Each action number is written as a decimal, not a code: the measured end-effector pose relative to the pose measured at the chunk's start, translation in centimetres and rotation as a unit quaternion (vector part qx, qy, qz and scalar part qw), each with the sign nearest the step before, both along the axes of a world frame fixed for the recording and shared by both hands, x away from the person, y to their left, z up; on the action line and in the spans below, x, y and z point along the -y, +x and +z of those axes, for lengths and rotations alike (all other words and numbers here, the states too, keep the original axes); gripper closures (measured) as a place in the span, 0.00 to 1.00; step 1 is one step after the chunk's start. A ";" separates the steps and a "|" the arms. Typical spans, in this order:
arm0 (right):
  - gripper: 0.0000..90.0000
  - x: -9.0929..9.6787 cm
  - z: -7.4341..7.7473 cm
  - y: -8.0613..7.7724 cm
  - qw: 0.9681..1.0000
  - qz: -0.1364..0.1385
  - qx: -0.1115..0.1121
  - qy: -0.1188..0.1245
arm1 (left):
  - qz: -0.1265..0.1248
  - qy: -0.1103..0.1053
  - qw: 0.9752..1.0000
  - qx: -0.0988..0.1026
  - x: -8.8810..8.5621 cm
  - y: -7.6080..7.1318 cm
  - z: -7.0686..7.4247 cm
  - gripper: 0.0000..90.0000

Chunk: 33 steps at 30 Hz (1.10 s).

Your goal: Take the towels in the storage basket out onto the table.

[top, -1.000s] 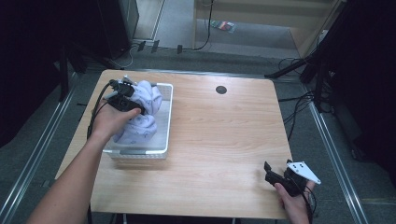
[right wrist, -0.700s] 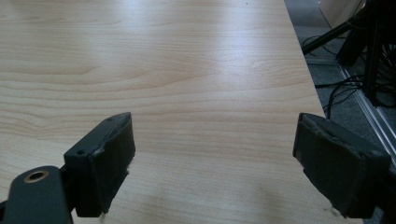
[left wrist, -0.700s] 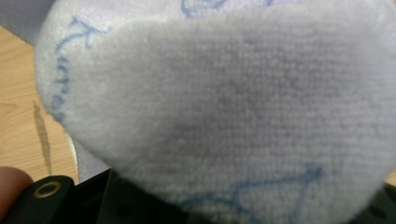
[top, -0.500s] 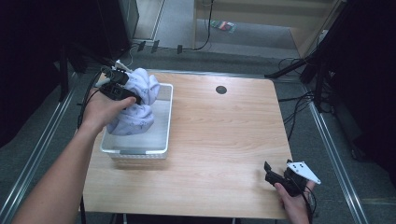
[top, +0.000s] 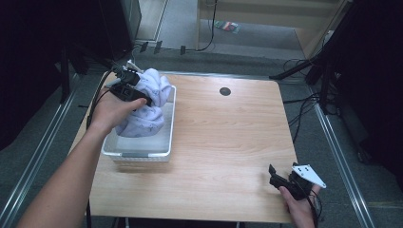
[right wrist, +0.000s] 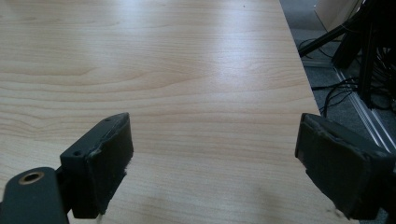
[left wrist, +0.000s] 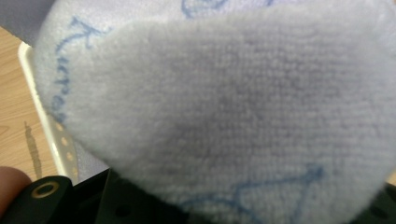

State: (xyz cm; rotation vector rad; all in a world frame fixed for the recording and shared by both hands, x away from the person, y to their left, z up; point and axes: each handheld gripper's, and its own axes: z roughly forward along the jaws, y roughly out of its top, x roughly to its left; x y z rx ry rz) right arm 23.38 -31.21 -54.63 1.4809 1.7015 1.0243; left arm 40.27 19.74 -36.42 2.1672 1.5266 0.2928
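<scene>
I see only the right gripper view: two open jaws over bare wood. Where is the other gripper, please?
Observer: The left gripper is at the far left of the table, shut on a pale towel.
Operator: Is the towel lying on the table?
Observer: No. Its top is lifted, and its lower part hangs into a white basket.
Operator: Has the towel any marks?
Observer: Yes, blue handwriting, seen close in the left gripper view.
Operator: And where is my right gripper?
Observer: The right gripper is open at the near right corner, far from the basket.
</scene>
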 end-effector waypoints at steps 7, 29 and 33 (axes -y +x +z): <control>0.11 0.0 0.0 0.0 1.000 0.001 0.001 0.000 | -0.013 -0.005 1.000 0.003 1.8 0.1 0.3 0.59; 0.12 0.0 0.0 0.0 1.000 0.000 0.003 0.000 | -0.056 -0.011 0.998 -0.001 6.9 0.4 0.7 0.59; 0.13 0.0 0.0 0.0 1.000 0.000 0.002 0.000 | -0.060 -0.010 0.998 -0.002 7.7 0.4 0.5 0.59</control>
